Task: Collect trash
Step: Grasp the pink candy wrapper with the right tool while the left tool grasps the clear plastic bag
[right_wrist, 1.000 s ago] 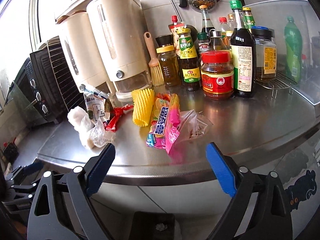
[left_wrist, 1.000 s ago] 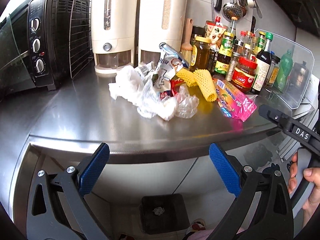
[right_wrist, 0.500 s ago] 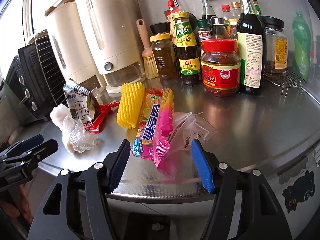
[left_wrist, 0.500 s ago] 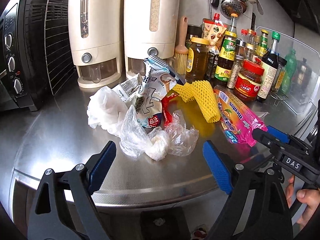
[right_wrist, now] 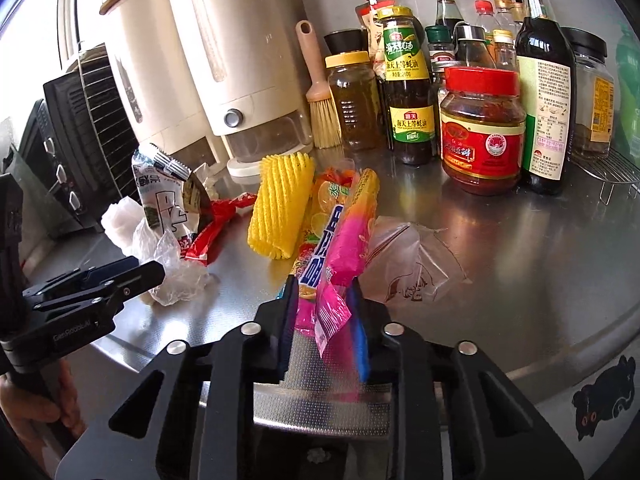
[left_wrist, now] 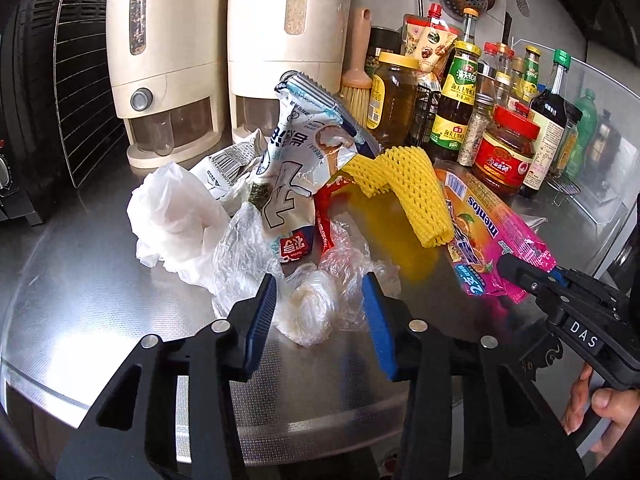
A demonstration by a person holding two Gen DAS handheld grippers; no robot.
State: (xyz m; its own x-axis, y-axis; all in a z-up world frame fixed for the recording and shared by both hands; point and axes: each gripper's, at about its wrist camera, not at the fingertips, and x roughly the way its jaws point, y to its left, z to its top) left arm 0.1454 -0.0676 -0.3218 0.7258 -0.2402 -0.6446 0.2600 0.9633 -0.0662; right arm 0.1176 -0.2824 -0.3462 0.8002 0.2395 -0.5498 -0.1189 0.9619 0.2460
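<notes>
Closing jaws, apparently pinching pink candy wrapper (right_wrist: pixel 344 240) and crumpled plastic (left_wrist: pixel 308 304).

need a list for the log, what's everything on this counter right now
crumpled clear plastic wrap: one, clear, counter front, between left jaws
pink mentos candy bag: one, pink and orange, near edge between right jaws
yellow foam fruit net: one, yellow, mid counter
white and blue snack wrapper: one, upright in the pile
red wrapper: one, red, beside the net
white plastic bag: one, left of the pile
cream dispensers: two, at the back
red-lidded sauce jar: one, among bottles
steel counter: one, silver
left gripper: black, blue pads, closing
right gripper: closing on the candy bag
</notes>
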